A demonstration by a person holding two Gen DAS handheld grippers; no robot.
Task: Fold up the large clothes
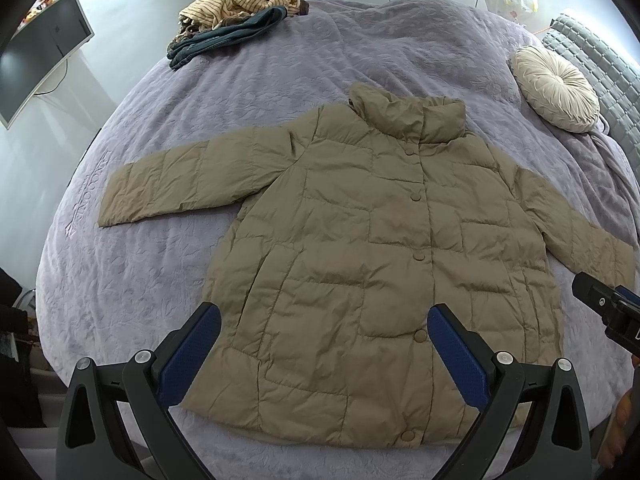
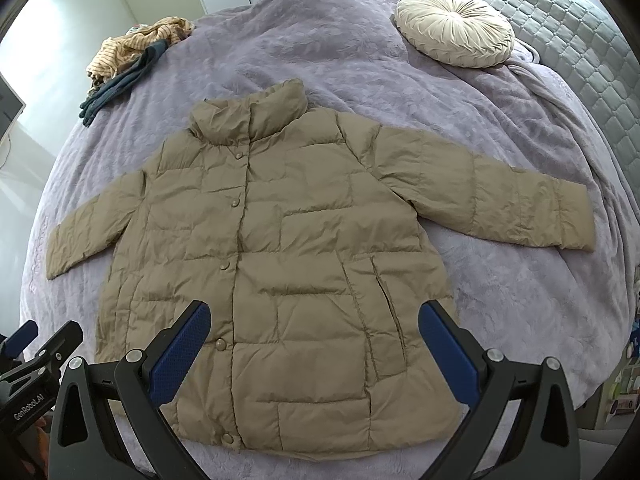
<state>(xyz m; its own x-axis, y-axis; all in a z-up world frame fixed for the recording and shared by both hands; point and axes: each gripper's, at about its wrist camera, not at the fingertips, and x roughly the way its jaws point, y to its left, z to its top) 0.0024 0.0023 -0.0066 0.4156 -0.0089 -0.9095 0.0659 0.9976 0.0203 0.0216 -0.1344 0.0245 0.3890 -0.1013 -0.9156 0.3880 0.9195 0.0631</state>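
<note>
A: Where is the jacket (image 1: 360,248)?

B: It lies flat on the bed (image 1: 280,80), front side up, on a lilac bedspread (image 2: 340,40). The collar (image 1: 412,120) points to the far side and the hem runs along the near edge. Both sleeves are spread out sideways: the left sleeve (image 1: 180,188) reaches toward the left edge of the bed, the right sleeve (image 2: 540,204) toward the right edge.

A: Is it fastened?

B: Yes, a row of snap buttons (image 1: 419,256) runs down the middle and the front is closed. A slanted pocket slit (image 2: 384,300) shows on the right half.

A: And the grippers?

B: The left gripper (image 1: 324,344) hangs above the lower part of the jacket with its jaws spread wide and nothing between them. The blue pads (image 1: 192,356) frame the cloth below without touching it, as far as I can tell. The right gripper (image 2: 314,344) stands the same way: jaws wide apart, empty, above the lower right half of the jacket. Each gripper shows at the edge of the other's view.

A: Anything else on the bed?

B: A pile of clothes (image 1: 236,20), striped cloth on top of dark blue cloth, sits at the far left corner, well apart from the jacket. A round cream cushion (image 2: 456,32) rests at the far right, beside a grey quilted headboard (image 2: 560,32). A monitor (image 1: 40,52) stands off the bed to the left.
</note>
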